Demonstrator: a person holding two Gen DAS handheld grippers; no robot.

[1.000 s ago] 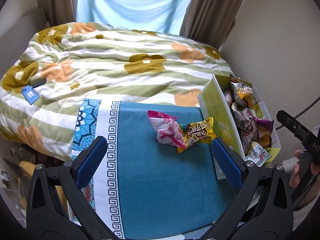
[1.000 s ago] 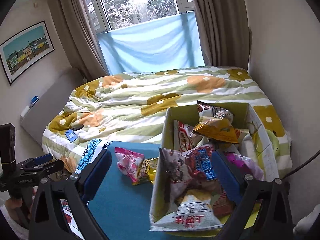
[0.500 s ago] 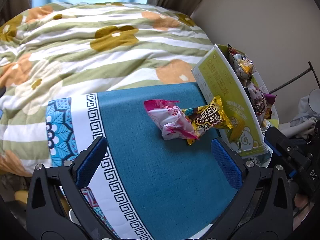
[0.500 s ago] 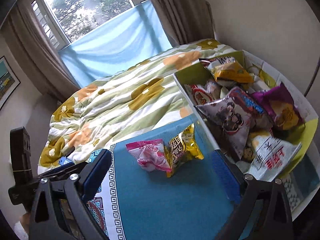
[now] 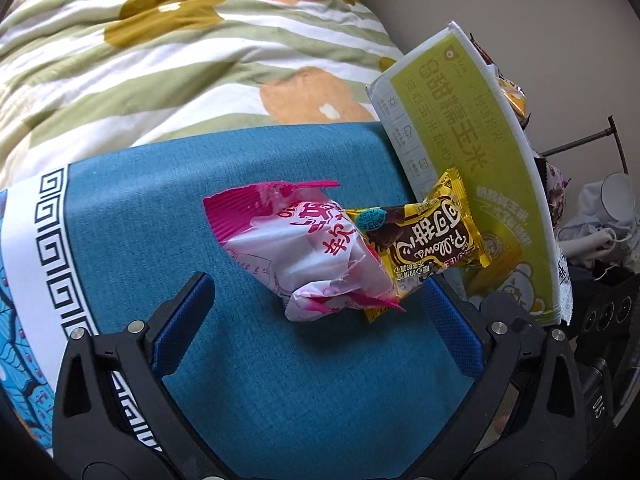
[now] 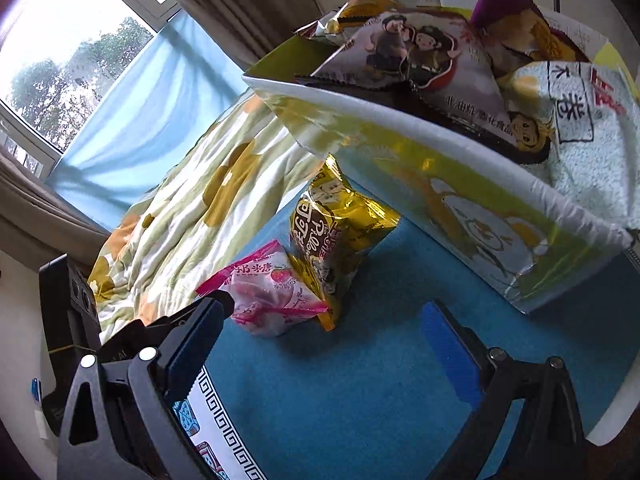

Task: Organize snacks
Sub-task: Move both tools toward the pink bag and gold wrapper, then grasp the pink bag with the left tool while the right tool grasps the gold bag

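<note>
A pink-and-white candy packet point(image 5: 304, 256) point(image 6: 268, 300) lies on the blue cloth point(image 5: 280, 380), overlapped by a yellow-and-brown snack packet point(image 5: 428, 240) point(image 6: 332, 236) that leans against the green box point(image 5: 472, 160) point(image 6: 460, 200). The box is full of snack bags point(image 6: 432, 60). My left gripper point(image 5: 316, 312) stands open, its fingers on either side of the two packets' near ends. My right gripper point(image 6: 320, 328) is open too, low over the cloth just in front of the pink packet, with nothing between its fingers.
A flowered, striped quilt point(image 5: 160, 60) covers the bed behind the cloth. A window with a blue curtain point(image 6: 132, 112) is at the far end. The cloth's white patterned border point(image 5: 48, 260) runs along the left.
Both grippers have come down and forward toward the two loose packets, which now fill much more of each view. The packets and the box have not moved.
</note>
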